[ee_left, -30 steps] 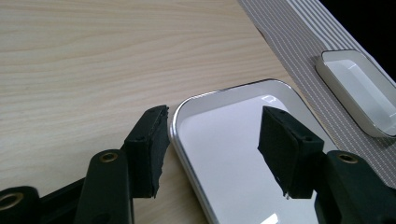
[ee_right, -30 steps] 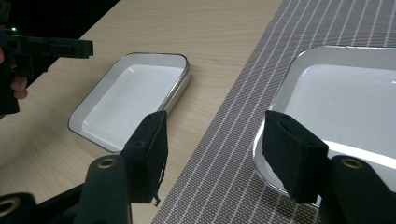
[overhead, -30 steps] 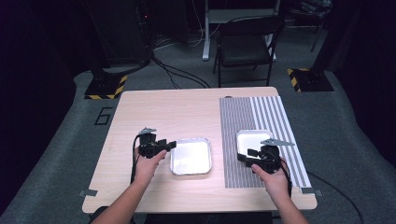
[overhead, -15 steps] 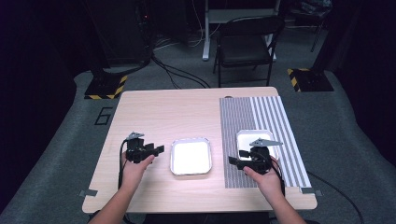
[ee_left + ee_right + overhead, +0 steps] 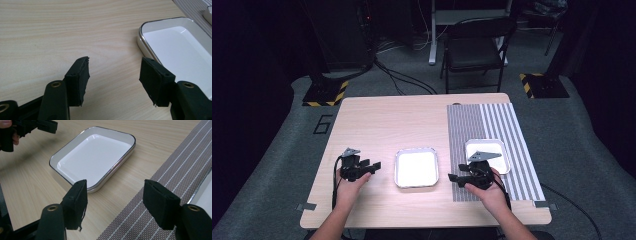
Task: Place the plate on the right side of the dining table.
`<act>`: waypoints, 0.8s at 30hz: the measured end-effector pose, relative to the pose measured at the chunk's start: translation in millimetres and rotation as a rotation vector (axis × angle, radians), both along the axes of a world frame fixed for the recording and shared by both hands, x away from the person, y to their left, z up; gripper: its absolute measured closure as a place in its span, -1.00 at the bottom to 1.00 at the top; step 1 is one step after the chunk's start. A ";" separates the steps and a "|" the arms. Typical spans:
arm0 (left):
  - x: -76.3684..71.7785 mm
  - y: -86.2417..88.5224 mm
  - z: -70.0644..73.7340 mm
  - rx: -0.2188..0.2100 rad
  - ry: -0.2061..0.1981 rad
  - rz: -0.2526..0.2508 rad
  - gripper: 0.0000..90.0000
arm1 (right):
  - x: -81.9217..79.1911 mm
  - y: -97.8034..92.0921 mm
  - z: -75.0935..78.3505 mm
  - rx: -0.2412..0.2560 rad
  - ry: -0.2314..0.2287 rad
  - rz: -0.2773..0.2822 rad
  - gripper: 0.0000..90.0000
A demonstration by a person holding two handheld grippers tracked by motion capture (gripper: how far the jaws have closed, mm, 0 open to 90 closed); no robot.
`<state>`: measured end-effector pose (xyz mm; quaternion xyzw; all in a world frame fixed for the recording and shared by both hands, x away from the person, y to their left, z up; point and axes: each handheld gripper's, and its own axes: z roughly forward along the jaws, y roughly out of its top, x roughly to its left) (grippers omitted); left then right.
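A white, dark-rimmed tray [image 5: 416,168] lies empty on the wooden table [image 5: 402,120], between my two grippers. Left of it, my left gripper [image 5: 373,165] is open and points right at the tray; in the left gripper view, the gripper [image 5: 115,72] hovers over bare wood with the tray [image 5: 180,45] at its right. My right gripper [image 5: 454,176] is open too and points left from the edge of the striped mat [image 5: 492,120]. In the right gripper view, the empty-jawed gripper [image 5: 115,200] faces the tray [image 5: 97,155], with the left gripper [image 5: 37,126] beyond it.
A second white tray [image 5: 492,149] sits on the grey striped mat just behind my right hand, partly covered by the gripper's grey plate. A black chair [image 5: 474,47] and floor cables lie beyond the table's far edge.
My left gripper has drawn back leftward, away from the centre tray. My right gripper has shifted left off the second tray toward the mat's edge. The trays have not moved.
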<state>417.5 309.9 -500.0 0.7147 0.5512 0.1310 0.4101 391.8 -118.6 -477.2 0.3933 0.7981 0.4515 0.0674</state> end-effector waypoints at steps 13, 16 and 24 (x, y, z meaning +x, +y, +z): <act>-1.2 -0.3 -11.0 0.037 0.015 -0.025 -0.11 | -5.8 14.9 -15.4 -0.082 -0.027 0.066 -0.22; 1.5 -2.0 -13.4 0.064 0.009 -0.041 -0.14 | -6.1 15.3 -18.4 -0.097 -0.023 0.064 -0.22; 9.0 -6.2 -17.4 0.100 0.012 -0.051 -0.17 | -6.7 12.5 -27.8 -0.119 -0.004 0.057 -0.24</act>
